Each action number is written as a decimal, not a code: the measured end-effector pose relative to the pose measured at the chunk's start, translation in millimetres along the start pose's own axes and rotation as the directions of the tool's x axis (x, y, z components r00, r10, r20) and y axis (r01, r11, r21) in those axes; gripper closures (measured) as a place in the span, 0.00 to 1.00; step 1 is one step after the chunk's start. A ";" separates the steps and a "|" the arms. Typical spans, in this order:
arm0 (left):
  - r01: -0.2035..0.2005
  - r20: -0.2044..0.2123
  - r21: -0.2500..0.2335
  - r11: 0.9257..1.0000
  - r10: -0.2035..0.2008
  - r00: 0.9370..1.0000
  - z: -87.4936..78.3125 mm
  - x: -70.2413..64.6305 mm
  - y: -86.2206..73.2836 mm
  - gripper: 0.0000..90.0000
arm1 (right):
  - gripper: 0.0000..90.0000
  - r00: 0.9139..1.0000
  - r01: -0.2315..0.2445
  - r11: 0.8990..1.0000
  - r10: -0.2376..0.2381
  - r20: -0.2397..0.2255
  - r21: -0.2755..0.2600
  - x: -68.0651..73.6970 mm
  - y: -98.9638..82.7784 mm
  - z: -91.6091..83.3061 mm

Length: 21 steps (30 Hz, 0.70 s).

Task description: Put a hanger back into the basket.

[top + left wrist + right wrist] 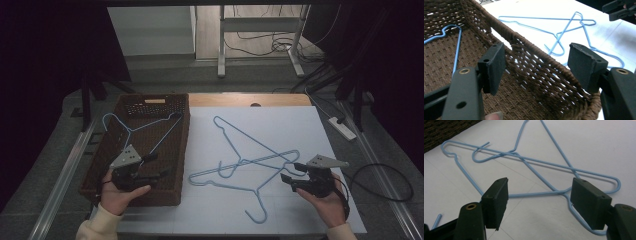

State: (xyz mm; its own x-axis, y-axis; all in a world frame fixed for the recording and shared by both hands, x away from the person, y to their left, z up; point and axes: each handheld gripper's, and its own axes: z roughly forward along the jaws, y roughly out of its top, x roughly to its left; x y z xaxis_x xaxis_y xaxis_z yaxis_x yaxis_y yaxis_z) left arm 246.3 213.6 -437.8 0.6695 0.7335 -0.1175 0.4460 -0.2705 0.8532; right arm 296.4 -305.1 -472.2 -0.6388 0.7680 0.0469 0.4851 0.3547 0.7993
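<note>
Two light-blue wire hangers lie crossed on the white table top: one with its hook at the far side [248, 136], the other with its hook near the front edge [227, 184]. A third blue hanger [150, 124] lies in the brown woven basket [185, 145] at the left. My left gripper [159, 166] hovers open over the basket's near right part, its jaws [536, 60] facing the basket's wall [536, 72] with nothing between them. My right gripper [290, 171] is open just right of the crossed hangers [544, 162], and its jaws [539, 200] are empty.
A wooden table edge [250, 100] shows beyond the white top. On the floor at the right lie a white power strip [342, 127] and a black cable [385, 185]. Metal legs of another desk [220, 50] stand farther back.
</note>
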 end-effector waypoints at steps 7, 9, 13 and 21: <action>-0.013 0.017 -0.006 1.000 0.013 1.000 -0.8 -7.3 0.2 0.35 | 0.35 1.000 0.029 1.000 -0.029 -0.003 0.012 5.6 2.2 -0.5; -0.022 0.021 -0.005 1.000 0.022 1.000 -1.3 -10.1 0.3 0.35 | 0.35 0.999 0.047 0.999 -0.047 -0.004 0.020 8.3 2.8 0.4; -0.029 0.026 -0.006 1.000 0.029 0.999 -1.5 -13.6 0.5 0.35 | 0.35 0.998 0.070 0.997 -0.070 -0.007 0.038 12.2 3.0 3.0; -0.045 0.036 0.003 0.999 0.045 0.998 0.2 -19.8 0.3 0.35 | 0.35 0.997 0.072 0.996 -0.072 -0.010 0.053 12.0 1.6 4.3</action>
State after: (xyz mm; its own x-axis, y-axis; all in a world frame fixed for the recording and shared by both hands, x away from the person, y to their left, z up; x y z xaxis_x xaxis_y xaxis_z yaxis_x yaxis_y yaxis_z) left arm 233.3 198.9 -435.4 0.7101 0.6974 -0.0972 0.4173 -0.3056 0.8558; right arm 292.0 -293.0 -472.9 -0.6775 0.7355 -0.0047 0.4686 0.4366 0.7680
